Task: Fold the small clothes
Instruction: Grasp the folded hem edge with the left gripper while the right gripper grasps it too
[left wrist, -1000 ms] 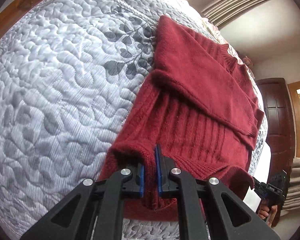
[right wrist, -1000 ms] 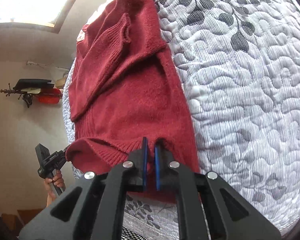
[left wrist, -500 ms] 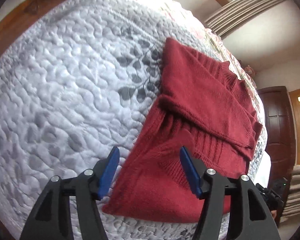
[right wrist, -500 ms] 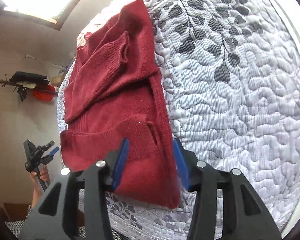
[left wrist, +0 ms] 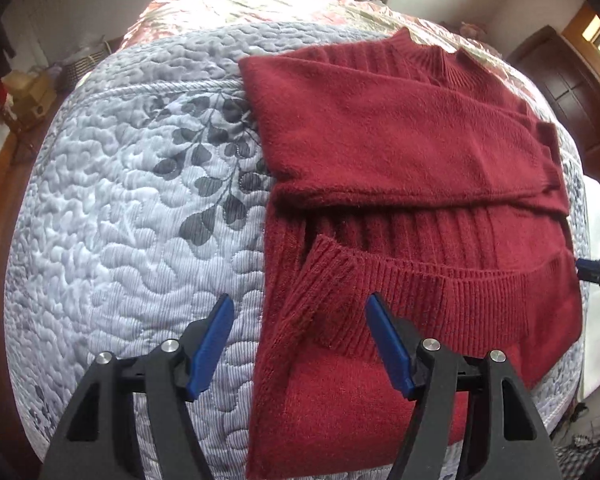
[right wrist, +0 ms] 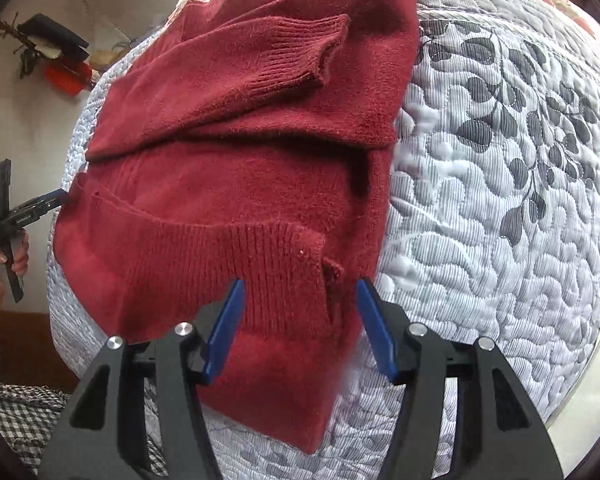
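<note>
Red sweater (left wrist: 400,152) is lying flat on the quilted bed (left wrist: 112,216), sleeves folded across the chest, ribbed hem turned up near the bottom edge. Left gripper (left wrist: 300,344) is hovering over the sweater's lower left edge, fingers spread apart, holding nothing. Right gripper (right wrist: 300,328) is hanging over the lower right corner, fingers also spread, empty. Bare quilt is lying free left of the sweater in the left view, right of it in the right view. Bed edge is running close below the hem.
</note>
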Motion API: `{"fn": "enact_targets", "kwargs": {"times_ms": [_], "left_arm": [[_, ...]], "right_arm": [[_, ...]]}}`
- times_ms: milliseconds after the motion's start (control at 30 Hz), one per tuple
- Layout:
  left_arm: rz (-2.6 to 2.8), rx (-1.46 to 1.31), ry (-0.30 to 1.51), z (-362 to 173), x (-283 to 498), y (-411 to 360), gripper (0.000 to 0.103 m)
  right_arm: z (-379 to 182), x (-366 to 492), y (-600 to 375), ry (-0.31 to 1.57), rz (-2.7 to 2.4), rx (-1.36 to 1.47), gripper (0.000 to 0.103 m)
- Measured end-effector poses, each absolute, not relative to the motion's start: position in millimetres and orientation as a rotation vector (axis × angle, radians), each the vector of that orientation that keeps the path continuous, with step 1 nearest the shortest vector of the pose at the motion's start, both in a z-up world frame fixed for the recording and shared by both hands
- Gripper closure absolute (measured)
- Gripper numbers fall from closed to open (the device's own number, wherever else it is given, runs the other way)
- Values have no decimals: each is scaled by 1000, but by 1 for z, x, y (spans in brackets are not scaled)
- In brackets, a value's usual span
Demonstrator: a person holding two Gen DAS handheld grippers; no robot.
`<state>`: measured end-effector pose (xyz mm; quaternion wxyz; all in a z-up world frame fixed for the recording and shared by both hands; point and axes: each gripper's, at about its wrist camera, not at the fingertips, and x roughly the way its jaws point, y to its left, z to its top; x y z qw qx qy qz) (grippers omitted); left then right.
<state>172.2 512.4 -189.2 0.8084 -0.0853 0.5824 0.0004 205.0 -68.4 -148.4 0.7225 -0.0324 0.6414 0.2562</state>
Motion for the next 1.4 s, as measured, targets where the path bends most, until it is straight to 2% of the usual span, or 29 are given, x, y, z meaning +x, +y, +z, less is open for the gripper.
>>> {"fn": "enact_targets", "kwargs": {"times_ms": [167, 267, 300, 433, 500, 567, 667, 767, 800, 933, 967, 1000, 1033, 1067, 1167, 1400], "left_arm": [[-49, -164, 1280, -204, 181, 504, 34], [-67, -144, 1294, -211, 184, 498, 39], [-77, -144, 1300, -213, 185, 497, 46], [-86, -114, 1301, -219, 184, 493, 66], [-91, -126, 1287, -216, 181, 495, 83], [-118, -157, 1269, -211, 178, 497, 94], [-144, -172, 1250, -207, 174, 494, 94], [-132, -128, 1276, -215, 179, 484, 92], [-125, -122, 1287, -218, 181, 482, 86], [-111, -121, 1307, -225, 190, 476, 79], [-114, -122, 1310, -225, 191, 474, 79], [-115, -118, 1312, -225, 193, 473, 80], [-118, -111, 1310, -224, 196, 471, 81], [-126, -104, 1304, -222, 195, 469, 87], [-140, -102, 1273, -211, 192, 464, 96], [-149, -213, 1134, -164, 191, 479, 96]], "right_arm": [[-160, 209, -57, 1436, 590, -88, 45], [-164, 208, -42, 1431, 607, -129, 53], [-166, 208, -37, 1431, 602, -146, 59], [-168, 206, -23, 1424, 617, -199, 95], [-162, 203, -23, 1405, 633, -217, 96], [-155, 200, -22, 1388, 656, -219, 96], [-153, 200, -23, 1391, 692, -166, 96], [-162, 203, -21, 1415, 665, -189, 86], [-167, 204, -19, 1426, 655, -198, 83], [-174, 207, -16, 1434, 640, -184, 73], [-175, 207, -15, 1434, 639, -192, 73], [-175, 206, -15, 1432, 639, -198, 79], [-174, 207, -16, 1426, 639, -205, 91], [-173, 206, -14, 1424, 641, -207, 97], [-165, 207, -25, 1409, 656, -141, 97], [-129, 213, -44, 1322, 682, -11, 97]]}}
